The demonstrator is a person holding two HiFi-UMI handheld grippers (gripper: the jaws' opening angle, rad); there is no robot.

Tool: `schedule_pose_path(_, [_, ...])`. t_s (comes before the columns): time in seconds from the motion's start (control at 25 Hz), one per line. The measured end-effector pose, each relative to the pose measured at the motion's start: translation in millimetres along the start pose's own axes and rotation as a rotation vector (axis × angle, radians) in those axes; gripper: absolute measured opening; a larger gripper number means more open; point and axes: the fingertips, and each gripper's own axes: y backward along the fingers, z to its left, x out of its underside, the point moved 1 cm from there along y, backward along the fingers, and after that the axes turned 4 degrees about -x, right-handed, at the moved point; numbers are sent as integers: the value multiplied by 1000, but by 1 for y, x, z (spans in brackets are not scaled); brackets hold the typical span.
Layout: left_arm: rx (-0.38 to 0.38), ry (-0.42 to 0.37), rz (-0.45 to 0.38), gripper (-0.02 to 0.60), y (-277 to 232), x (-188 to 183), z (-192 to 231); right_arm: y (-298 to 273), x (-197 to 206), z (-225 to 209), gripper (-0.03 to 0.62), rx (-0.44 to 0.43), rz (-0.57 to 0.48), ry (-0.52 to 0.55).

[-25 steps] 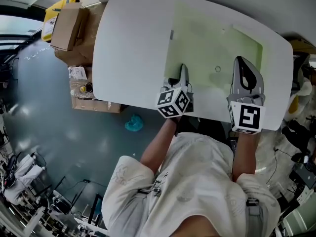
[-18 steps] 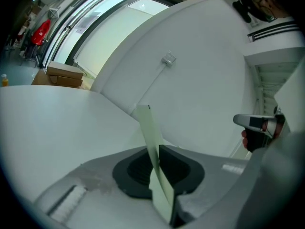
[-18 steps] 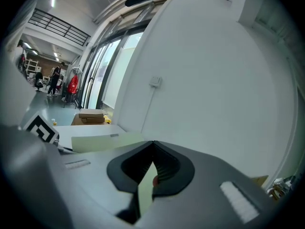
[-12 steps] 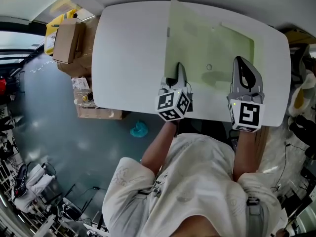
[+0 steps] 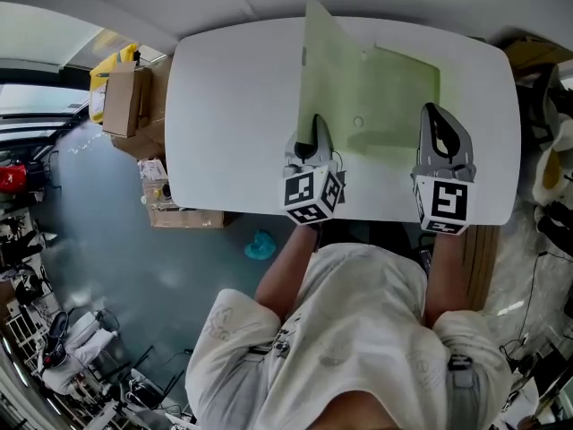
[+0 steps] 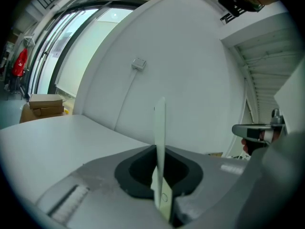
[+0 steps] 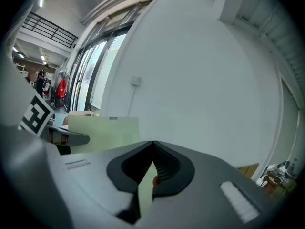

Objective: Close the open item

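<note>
**Hazards.** At the left, the left gripper (image 5: 311, 137) was clenched on the raised cover (image 5: 322, 70) of the pale green folder (image 5: 398, 88). It gripped the thin sheet only near the near edge. A cover held this way was likely to bow or flop when swung across. It could also slip out of the pads if the swing were quick. Across the middle, the folder lay on a smooth white table (image 5: 233, 106). A sideways pull on the cover would probably drag the whole folder and leave the edges out of line. At the right, the right gripper (image 5: 436, 119) would need to keep the lower leaf down, or the folder would shift.

**Position.** In the left gripper view, the cover stood upright and edge-on between the jaws, rising past their tips. The open folder lay between the two grippers, with its lower leaf flat on the table. The right gripper sat at that leaf's right edge with its jaw tips together. Pale green showed in the gap behind the tips. Whether the leaf was pinched there could not be determined.
</note>
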Motion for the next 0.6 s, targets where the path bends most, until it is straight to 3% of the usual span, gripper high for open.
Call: schedule_pose_path(0.6, [19,-230,-2,6,-4,0,-80,40,49,-95,2,120,44,-71])
